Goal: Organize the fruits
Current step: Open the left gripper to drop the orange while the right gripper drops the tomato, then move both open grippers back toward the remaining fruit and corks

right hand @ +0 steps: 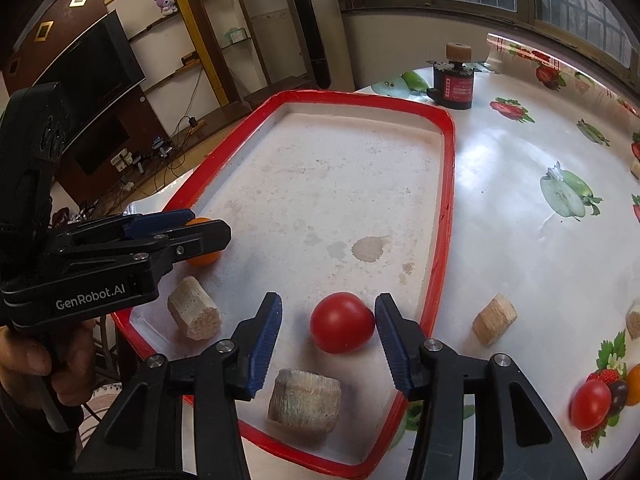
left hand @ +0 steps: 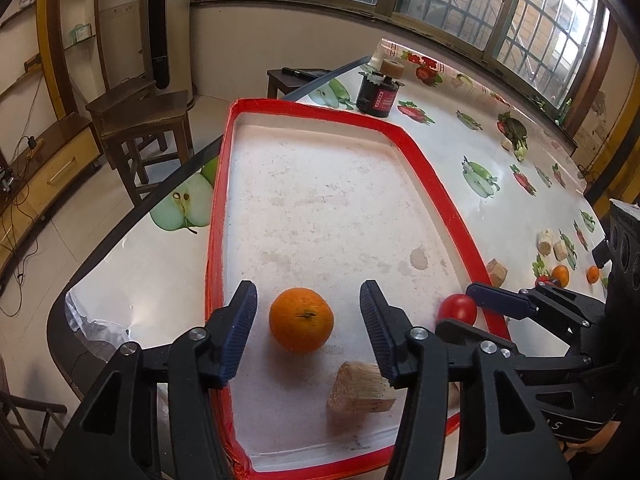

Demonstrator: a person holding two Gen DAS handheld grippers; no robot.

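A red-rimmed white tray (left hand: 224, 200) (right hand: 448, 184) lies on the fruit-print table. An orange (left hand: 301, 319) rests in the tray between the fingers of my open left gripper (left hand: 308, 320); it touches neither finger. It shows partly hidden behind the left gripper in the right wrist view (right hand: 202, 258). A red tomato (right hand: 342, 322) (left hand: 457, 309) lies in the tray between the fingers of my open right gripper (right hand: 326, 334), close to the right finger. Two wooden blocks (right hand: 194, 307) (right hand: 305, 400) lie in the tray near its front edge.
Outside the tray lie another tomato (right hand: 591, 405), small oranges (left hand: 561, 275) (left hand: 593, 274), and several wooden blocks (right hand: 494, 319) (left hand: 497, 271). A black canister (left hand: 378, 94) with a wooden block on top stands at the far end. Wooden stools (left hand: 140, 120) stand beyond the table.
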